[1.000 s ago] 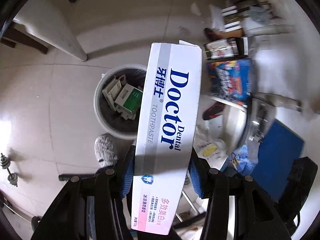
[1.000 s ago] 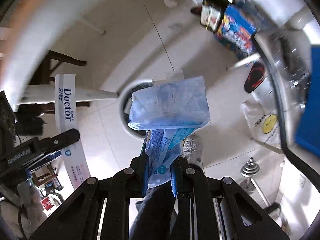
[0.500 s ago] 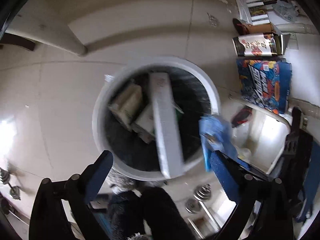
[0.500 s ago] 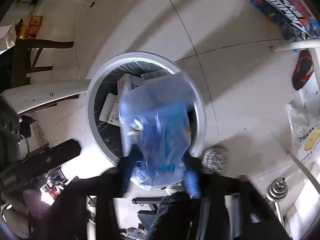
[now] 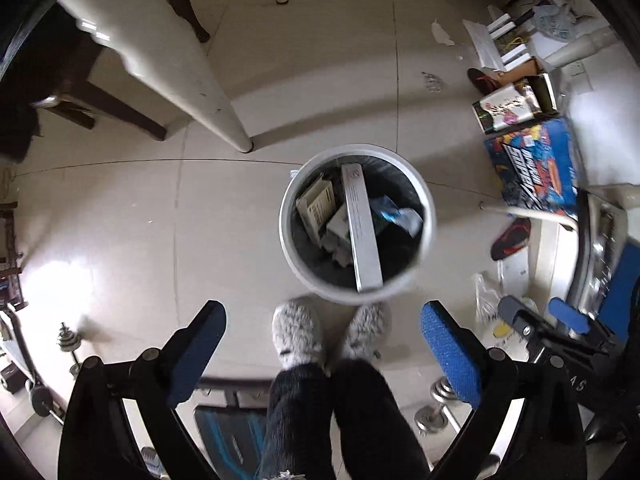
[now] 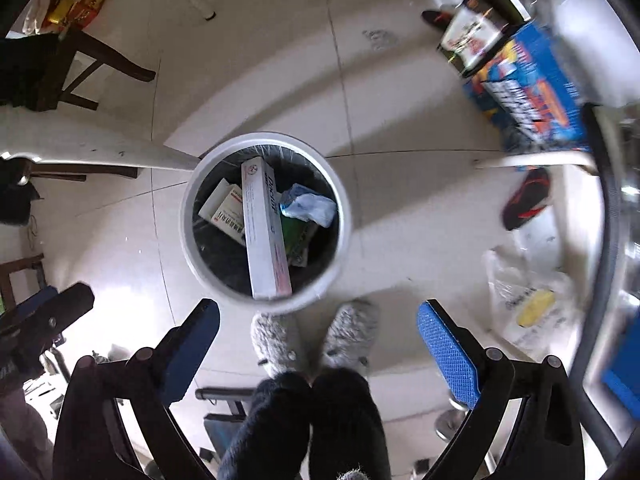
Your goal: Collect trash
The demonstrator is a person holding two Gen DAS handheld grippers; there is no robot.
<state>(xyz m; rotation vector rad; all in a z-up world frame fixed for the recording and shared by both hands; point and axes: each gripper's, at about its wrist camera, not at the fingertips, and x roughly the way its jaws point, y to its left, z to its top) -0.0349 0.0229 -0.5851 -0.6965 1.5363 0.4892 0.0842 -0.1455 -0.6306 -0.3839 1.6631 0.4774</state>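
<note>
A round white trash bin (image 5: 428,232) (image 6: 188,236) with a dark liner stands on the tiled floor below both grippers. Inside it a long white toothpaste box (image 5: 362,232) (image 6: 264,232) leans on the near rim. A crumpled blue plastic bag (image 5: 396,212) (image 6: 308,204) lies beside it, among small cartons (image 5: 316,204) (image 6: 224,208). My left gripper (image 5: 324,344) is open and empty above the floor near the bin. My right gripper (image 6: 320,340) is open and empty too.
The person's grey fuzzy slippers (image 5: 296,332) (image 6: 352,332) stand next to the bin. A white table leg (image 5: 208,100) is at the left. Boxes (image 5: 536,168) and a shoe (image 5: 512,236) are at the right. Dumbbells (image 5: 436,404) lie near the feet.
Both grippers opened. The toothpaste box dropped from the left one and the blue bag from the right one into the bin. Both grippers now sit higher above it.
</note>
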